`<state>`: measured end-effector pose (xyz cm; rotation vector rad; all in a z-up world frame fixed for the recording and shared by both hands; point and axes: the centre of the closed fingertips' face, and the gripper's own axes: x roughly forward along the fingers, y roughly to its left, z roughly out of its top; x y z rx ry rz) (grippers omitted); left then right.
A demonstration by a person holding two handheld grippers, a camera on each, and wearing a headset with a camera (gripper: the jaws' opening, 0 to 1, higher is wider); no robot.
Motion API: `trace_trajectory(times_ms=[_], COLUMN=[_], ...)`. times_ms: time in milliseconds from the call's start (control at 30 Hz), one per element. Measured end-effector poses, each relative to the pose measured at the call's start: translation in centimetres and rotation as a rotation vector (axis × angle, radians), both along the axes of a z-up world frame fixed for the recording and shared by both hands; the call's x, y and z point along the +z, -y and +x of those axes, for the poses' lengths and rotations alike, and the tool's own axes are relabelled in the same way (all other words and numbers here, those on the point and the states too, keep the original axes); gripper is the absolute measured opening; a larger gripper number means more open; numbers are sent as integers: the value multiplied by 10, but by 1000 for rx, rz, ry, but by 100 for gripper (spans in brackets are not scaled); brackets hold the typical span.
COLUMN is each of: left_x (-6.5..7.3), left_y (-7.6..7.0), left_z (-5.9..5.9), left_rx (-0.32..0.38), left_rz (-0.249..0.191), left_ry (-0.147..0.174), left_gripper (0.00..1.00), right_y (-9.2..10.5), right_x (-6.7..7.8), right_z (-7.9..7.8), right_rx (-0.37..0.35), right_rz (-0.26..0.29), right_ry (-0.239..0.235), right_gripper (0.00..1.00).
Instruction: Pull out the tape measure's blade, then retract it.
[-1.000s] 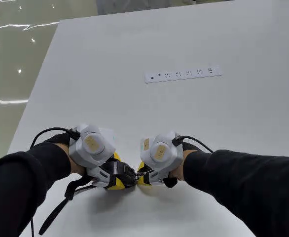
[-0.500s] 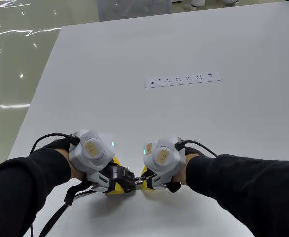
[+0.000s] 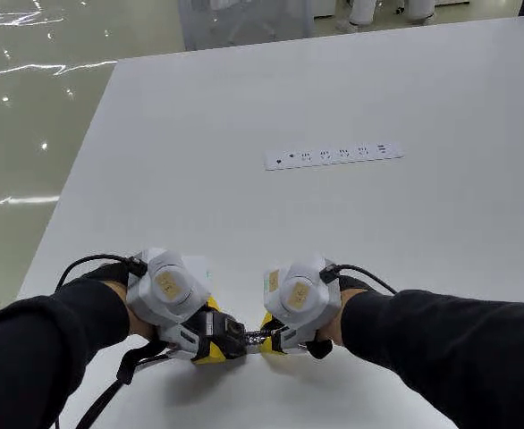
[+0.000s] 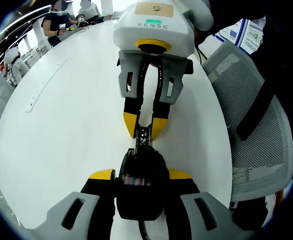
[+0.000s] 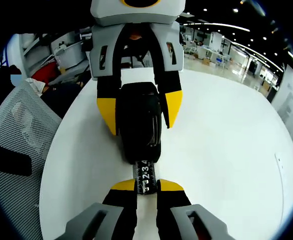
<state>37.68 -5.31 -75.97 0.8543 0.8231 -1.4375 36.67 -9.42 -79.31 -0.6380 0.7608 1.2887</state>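
Head view: left gripper was clamped on the black tape measure, at 6 o'clock on the white table. Right gripper faced it from 3 o'clock, pinching the blade. A short run of blade showed between them, where a second earlier the two sets of jaws nearly touched. Table edge ran close at 9 o'clock and at 6 o'clock. Open surface lay toward 12 and 3 o'clock, with the power strip well apart at 1 o'clock.

Left gripper view: the case sat between its own jaws, and the blade ran toward 12 o'clock into the right gripper.

Right gripper view: own jaws gripped the numbered blade at 6 o'clock, and the case sat at centre inside the left gripper. A mesh chair stood at 9 o'clock beyond the table edge.
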Motion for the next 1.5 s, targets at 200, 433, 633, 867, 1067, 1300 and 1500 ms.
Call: trace_trajectory(times_ms=[200,433,633,867,1067,1300,1500], left_x=[0,0,0,0,0,0,0], left_y=[1,1,1,0,0,0,0], left_z=[0,1,1,1,1,2,2], left_rx=[5,7,10,10,10,12,14], left_rz=[4,2,-1,0,1,1,-1], left_ry=[-2,-7,-8,-7,-8,-8,-7], left_gripper=[33,33,33,33,33,33,33], right_y=[5,9,12,16,20,22,25], right_x=[0,-1,-1,0,1,1,1], right_z=[0,1,0,0,-1,-1,-1], right_rx=[-6,-13,-18,-24,-24,-27,-32], right_rz=[-3,-4,-8,-6,-11,-13,-13], right_ry=[-5,-11,-14,-16,-17,-19,-20], right_gripper=[9,9,9,9,9,9,9])
